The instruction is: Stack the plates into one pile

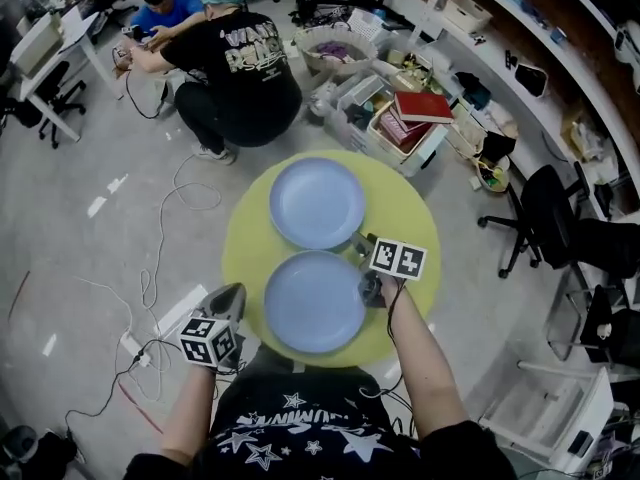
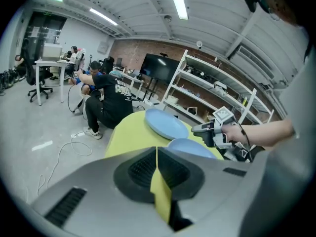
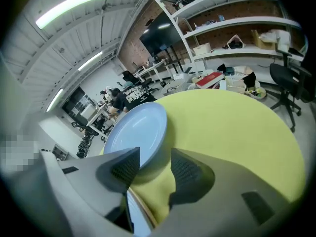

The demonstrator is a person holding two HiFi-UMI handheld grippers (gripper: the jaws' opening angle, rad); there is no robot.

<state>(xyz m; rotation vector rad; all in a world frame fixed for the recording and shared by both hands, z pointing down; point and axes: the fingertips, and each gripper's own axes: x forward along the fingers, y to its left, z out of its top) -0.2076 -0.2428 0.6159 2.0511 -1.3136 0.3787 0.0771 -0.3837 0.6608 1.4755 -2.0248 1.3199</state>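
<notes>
On the grey floor (image 1: 80,258) of a cluttered workshop stands a round yellow-green tabletop (image 1: 245,238). Beyond it a person in a black shirt (image 1: 235,68) crouches, and crates and shelves crowd the right side.

Two blue plates lie flat on the tabletop, side by side and not stacked. The far plate (image 1: 317,202) and the near plate (image 1: 313,301) sit with their rims almost meeting.

The right gripper (image 1: 368,286) hovers at the right rim of the near plate, pointing down and toward the far plate. Its jaws are spread wide and pinch nothing. Through its own view (image 3: 154,157) the far plate (image 3: 136,132) shows ahead in the gap, and a sliver of the near plate (image 3: 134,212) sits low between the jaws.

The left gripper (image 1: 232,293) hangs off the tabletop's near left edge, over the floor. Its jaws are pressed together (image 2: 157,154) with nothing held.
</notes>
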